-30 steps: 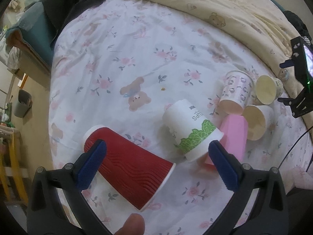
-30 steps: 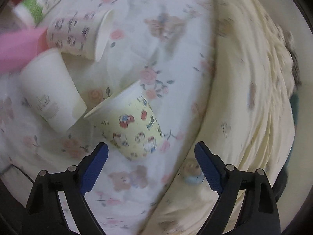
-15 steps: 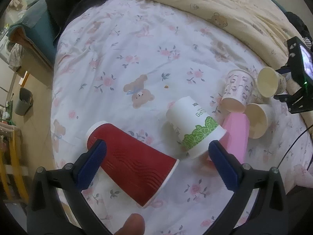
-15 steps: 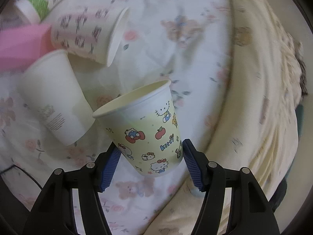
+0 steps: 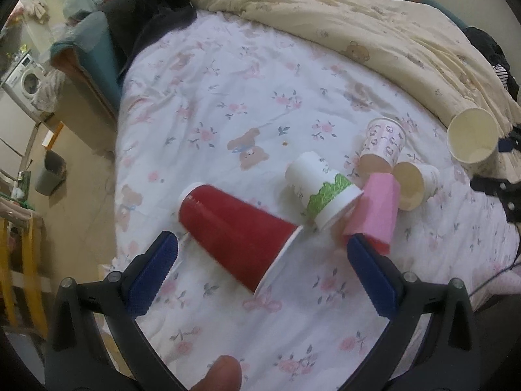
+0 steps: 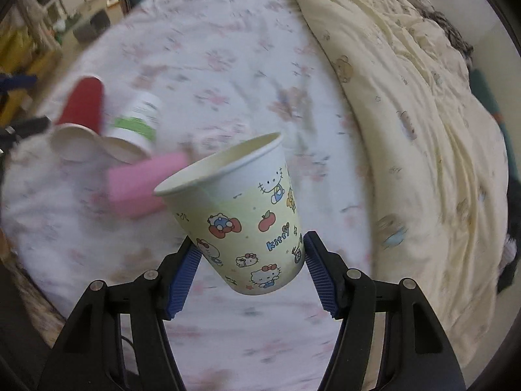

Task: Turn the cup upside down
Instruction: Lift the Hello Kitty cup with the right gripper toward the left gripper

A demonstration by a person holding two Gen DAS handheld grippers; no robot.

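My right gripper (image 6: 249, 275) is shut on a yellow Hello Kitty paper cup (image 6: 241, 218) near its base and holds it above the bed, mouth up and tilted left. The same cup (image 5: 472, 140) shows at the right of the left wrist view, mouth toward the camera. My left gripper (image 5: 260, 277) is open and empty, hovering above a red cup (image 5: 237, 238) that lies on its side on the floral sheet.
On the sheet (image 5: 228, 104) lie a white cup with a green band (image 5: 322, 189), a pink cup (image 5: 374, 211), a patterned cup (image 5: 382, 143) and a plain white cup (image 5: 415, 182). A cream duvet (image 6: 407, 97) is heaped along the right. The bed's edge drops at the left.
My right gripper closed on the Hello Kitty cup and lifted it off the sheet, swinging its view up. My left gripper pulled back a little from the red cup.
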